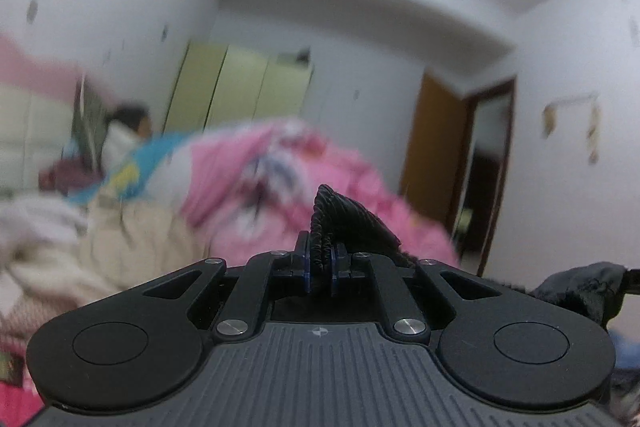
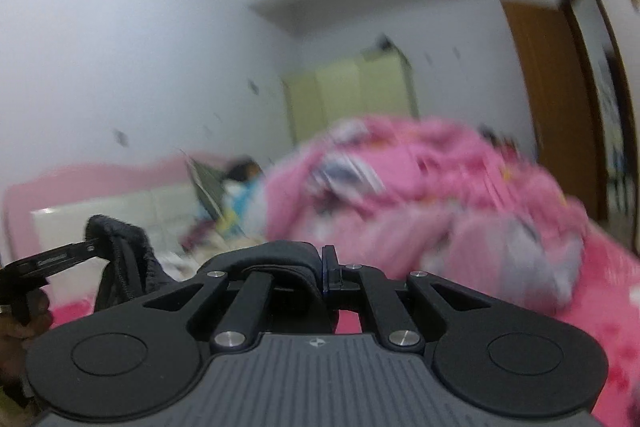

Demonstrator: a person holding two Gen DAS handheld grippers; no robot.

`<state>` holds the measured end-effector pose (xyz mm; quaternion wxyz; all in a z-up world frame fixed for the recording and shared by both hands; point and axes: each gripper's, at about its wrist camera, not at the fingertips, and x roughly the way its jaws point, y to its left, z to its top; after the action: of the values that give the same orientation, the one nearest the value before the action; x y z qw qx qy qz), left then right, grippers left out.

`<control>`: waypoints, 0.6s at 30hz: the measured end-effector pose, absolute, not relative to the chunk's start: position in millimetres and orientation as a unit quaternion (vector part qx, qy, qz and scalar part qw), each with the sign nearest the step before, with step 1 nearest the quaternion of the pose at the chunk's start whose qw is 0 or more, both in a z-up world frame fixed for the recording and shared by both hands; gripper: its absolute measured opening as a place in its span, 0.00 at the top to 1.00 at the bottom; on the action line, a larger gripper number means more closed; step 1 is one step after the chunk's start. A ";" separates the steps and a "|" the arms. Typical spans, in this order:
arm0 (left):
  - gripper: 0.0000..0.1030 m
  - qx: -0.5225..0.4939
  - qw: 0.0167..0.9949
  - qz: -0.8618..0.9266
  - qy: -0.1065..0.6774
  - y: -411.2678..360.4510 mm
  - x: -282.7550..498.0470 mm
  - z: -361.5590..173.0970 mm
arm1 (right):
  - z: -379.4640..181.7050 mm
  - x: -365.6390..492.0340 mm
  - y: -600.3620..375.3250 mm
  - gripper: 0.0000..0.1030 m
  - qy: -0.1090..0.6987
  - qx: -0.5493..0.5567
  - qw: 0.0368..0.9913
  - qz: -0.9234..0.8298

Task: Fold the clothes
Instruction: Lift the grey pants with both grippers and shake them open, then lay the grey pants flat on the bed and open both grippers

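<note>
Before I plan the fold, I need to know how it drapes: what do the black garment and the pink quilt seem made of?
Black garment: seemingly a soft matte knit or fleece, with a ribbed, gathered edge. Pink quilt: probably printed cotton-like padded cloth, puffy and matte; blur leaves this uncertain.

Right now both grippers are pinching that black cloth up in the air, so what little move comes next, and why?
Probably pull the two apart to stretch it flat. The left hand-held gripper and the right hand-held gripper are each shut on an edge of the black cloth, which bunches and sags between them above the pink bedding.
</note>
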<state>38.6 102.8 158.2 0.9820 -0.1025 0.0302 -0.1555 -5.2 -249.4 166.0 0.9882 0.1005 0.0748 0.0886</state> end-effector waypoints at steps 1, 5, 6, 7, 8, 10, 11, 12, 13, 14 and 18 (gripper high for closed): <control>0.93 -0.097 0.983 -0.151 0.046 102.8 57.5 149.1 | 156.4 13.9 -254.8 0.96 0.091 0.110 0.986 0.083; 0.93 -0.067 0.982 -0.135 0.115 94.9 128.7 107.3 | 114.7 83.6 -274.1 0.96 0.139 0.130 0.980 0.057; 0.93 -0.060 0.980 -0.131 0.134 91.1 147.1 93.7 | 102.6 100.4 -278.4 0.96 0.151 0.136 0.978 0.050; 0.93 -0.054 0.978 -0.127 0.153 87.3 165.6 80.0 | 87.4 115.2 -281.6 0.96 0.165 0.141 0.975 0.044; 0.93 -0.047 0.976 -0.123 0.173 83.4 184.0 66.2 | 70.0 128.5 -284.0 0.96 0.180 0.147 0.972 0.037; 0.93 -0.034 0.971 -0.112 0.207 76.8 212.7 41.6 | 39.5 162.9 -289.9 0.96 0.210 0.146 0.966 0.024; 0.93 -0.027 0.965 -0.111 0.235 72.5 224.6 26.3 | 24.0 180.8 -292.6 0.96 0.226 0.142 0.964 0.015; 0.93 -0.021 0.958 -0.110 0.263 68.2 236.5 11.0 | 8.5 198.6 -295.4 0.96 0.241 0.139 0.960 0.006; 0.93 -0.014 0.950 -0.109 0.291 63.9 248.3 -4.3 | -8.8 215.9 -298.5 0.96 0.258 0.136 0.957 -0.003; 0.89 -0.008 0.942 -0.107 0.319 59.6 260.1 -19.6 | -26.2 231.9 -301.3 0.96 0.275 0.135 0.952 -0.010; 0.71 0.000 0.916 -0.101 0.387 53.8 283.9 -60.0 | -91.7 276.3 -308.8 0.93 0.347 0.123 0.929 -0.035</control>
<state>283.9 53.8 -60.0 0.9165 -0.0002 0.3870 -0.1015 276.3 -308.8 -91.7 0.9290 0.1234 0.3471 -0.0346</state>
